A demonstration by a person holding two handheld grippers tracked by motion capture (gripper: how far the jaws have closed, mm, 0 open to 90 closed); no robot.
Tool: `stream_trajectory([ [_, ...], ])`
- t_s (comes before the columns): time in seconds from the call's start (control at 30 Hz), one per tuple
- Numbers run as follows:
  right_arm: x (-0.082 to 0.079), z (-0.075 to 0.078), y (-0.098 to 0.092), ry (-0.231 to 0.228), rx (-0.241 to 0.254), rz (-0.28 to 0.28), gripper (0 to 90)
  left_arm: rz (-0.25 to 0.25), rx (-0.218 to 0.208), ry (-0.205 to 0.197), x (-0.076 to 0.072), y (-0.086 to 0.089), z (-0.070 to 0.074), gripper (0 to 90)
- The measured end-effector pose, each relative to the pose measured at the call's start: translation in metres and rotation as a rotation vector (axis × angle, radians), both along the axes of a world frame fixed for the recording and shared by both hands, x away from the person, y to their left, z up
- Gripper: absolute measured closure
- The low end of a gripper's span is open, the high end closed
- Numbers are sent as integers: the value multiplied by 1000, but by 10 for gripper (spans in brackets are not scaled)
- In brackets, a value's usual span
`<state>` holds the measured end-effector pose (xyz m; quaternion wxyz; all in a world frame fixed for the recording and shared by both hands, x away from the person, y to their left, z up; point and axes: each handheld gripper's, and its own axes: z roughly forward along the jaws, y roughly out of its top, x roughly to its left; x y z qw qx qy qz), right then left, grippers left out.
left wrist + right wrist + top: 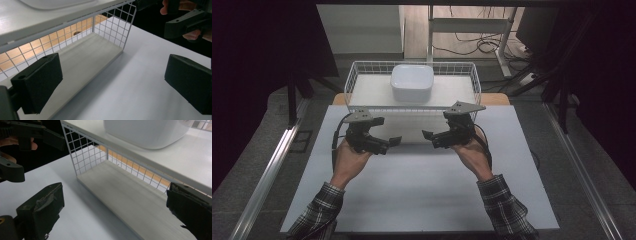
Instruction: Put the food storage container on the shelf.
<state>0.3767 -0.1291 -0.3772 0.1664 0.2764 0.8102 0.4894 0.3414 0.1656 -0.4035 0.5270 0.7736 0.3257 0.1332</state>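
Wire shelf rack (412,90) stood at the counter's (422,200) far edge, untouched, with a white bowl (412,82) sitting on its upper tier. Both grippers hovered just before its near side, left gripper (393,142) and right gripper (428,136) each spread wide and empty, so I judged every grasp and lift remained.

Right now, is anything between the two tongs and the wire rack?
Nothing visible. Both the left tongs and right tongs are open and empty in front of the rack, with only bare white board between. The bowl sits on top.
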Motion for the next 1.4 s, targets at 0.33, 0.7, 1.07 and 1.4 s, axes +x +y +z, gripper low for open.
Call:
stream_trajectory([
  [0.33,-17,-15,-3,-9,-9,21,4,6,4,9,-16,1,-21,16],
  [0.7,-33,-34,-14,0,-34,10,0,19,-15,33,-33,7,-45,17],
  [1.07,-54,-49,-36,12,-42,-7,0,48,16,44,-60,18,-65,26],
  [1.4,-73,-75,-56,19,-71,-33,0,83,55,55,-85,28,-86,32],
])
